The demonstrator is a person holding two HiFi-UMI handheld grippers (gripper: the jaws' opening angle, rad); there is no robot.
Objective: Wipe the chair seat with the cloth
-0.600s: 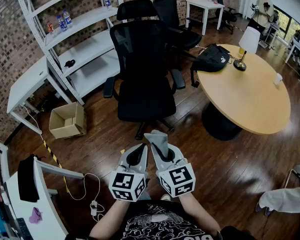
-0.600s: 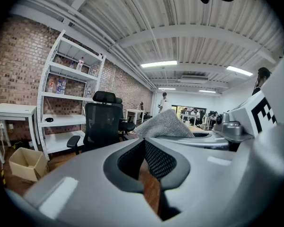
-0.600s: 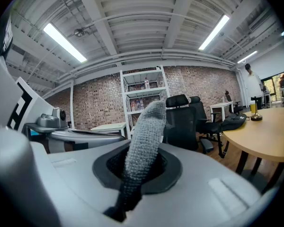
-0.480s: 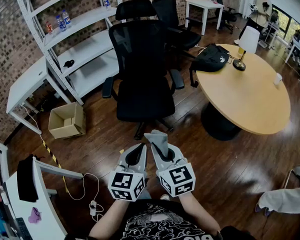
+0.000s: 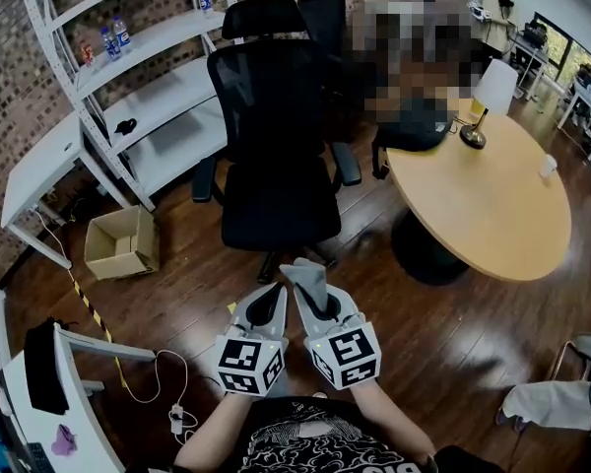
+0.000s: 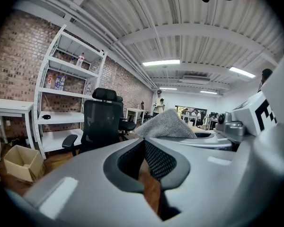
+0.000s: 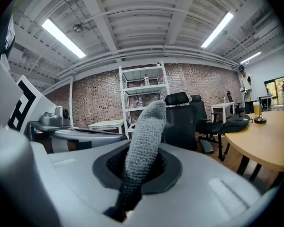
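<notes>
The right claw [image 5: 320,306] pinches the cloth [image 5: 308,276], the left claw [image 5: 269,304] is pressed together and empty, and the chair seat [image 5: 281,205] lies above both, at frame centre.

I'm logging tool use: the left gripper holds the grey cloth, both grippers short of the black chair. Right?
Not quite: the right gripper holds the grey cloth, as the right gripper view shows; the left gripper holds nothing. Both are short of the black chair.
</notes>
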